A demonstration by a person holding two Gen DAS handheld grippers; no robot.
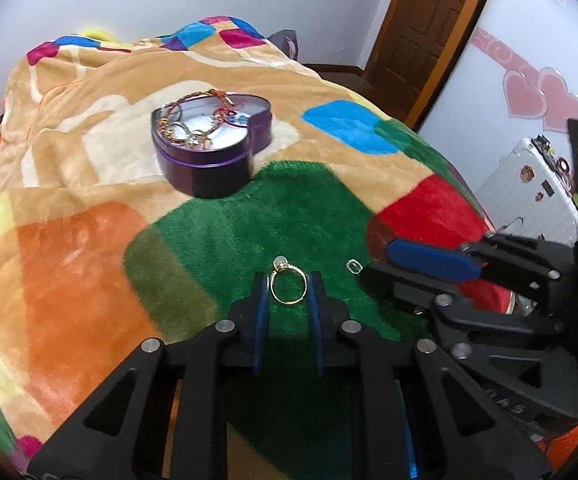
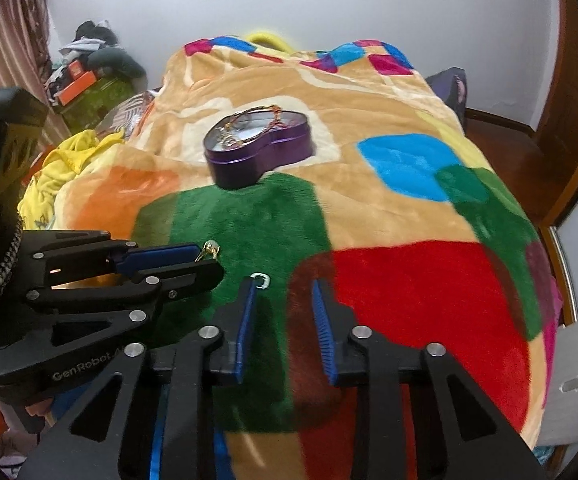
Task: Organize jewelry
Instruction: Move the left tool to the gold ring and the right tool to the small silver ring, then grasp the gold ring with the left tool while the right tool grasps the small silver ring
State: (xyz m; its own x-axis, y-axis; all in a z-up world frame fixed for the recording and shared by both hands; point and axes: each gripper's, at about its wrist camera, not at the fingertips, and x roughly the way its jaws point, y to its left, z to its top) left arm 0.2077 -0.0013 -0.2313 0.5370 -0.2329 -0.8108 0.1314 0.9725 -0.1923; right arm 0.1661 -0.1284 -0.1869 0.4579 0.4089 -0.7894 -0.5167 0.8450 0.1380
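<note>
Straddling a gold ring point(image 1: 287, 286) with a pale stone, the left gripper point(image 1: 287, 280) has its blue pads close on either side of the band; actual contact cannot be confirmed. Ring lies on the green patch of the blanket point(image 1: 89, 248) covering the bed. Right gripper point(image 2: 285, 286) is parted and holds nothing, its left fingertip just beside a small clear ring point(image 2: 262, 280). Purple heart-shaped tin point(image 1: 209, 148), lid off, sits farther back holding bracelets point(image 1: 193, 128).
</note>
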